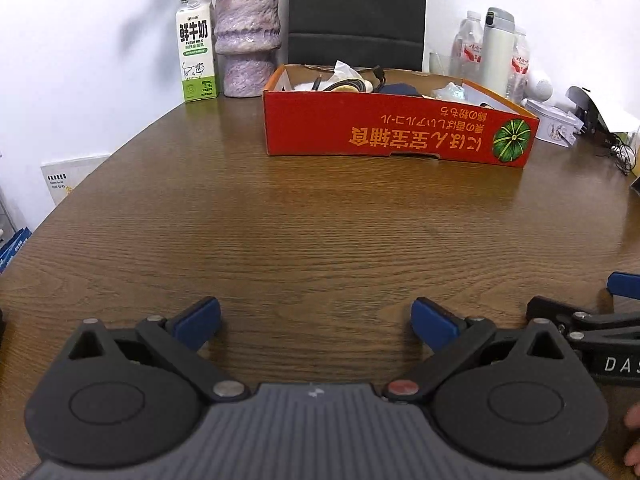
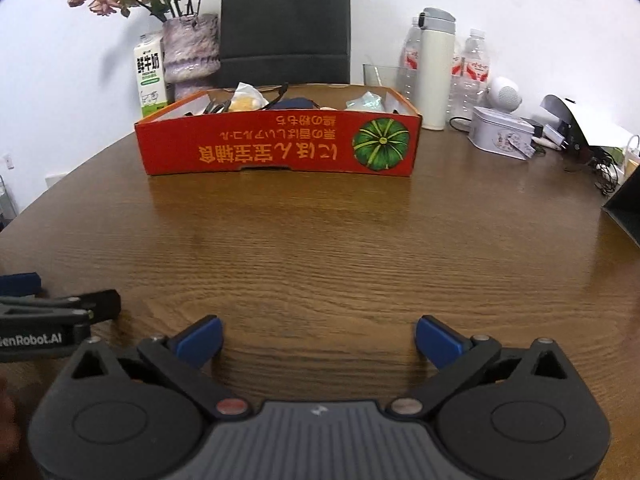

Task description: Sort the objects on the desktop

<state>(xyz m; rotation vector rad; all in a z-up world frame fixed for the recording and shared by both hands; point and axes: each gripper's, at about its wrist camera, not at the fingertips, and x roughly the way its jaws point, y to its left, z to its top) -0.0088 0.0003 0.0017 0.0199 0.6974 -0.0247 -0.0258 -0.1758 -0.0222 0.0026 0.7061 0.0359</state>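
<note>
A shallow red cardboard box (image 1: 396,130) (image 2: 280,144) with a green pumpkin picture stands on the far side of the brown wooden table (image 1: 320,232) (image 2: 320,248). Inside it lie several small items: a cable, crumpled paper, a dark blue thing, a pale packet. My left gripper (image 1: 316,322) hovers low over bare wood at the near edge, open, nothing between its blue pads. My right gripper (image 2: 318,340) is likewise open and empty, close beside the left one. Each gripper shows at the edge of the other's view.
Behind the box stand a milk carton (image 1: 196,50) (image 2: 151,80), a purple vase with flowers (image 1: 246,40) (image 2: 191,52) and a black bag (image 1: 356,12) (image 2: 285,24). At the right are a white flask (image 2: 436,70), water bottles, a tin (image 2: 502,132), cables and a dark box edge (image 2: 626,216).
</note>
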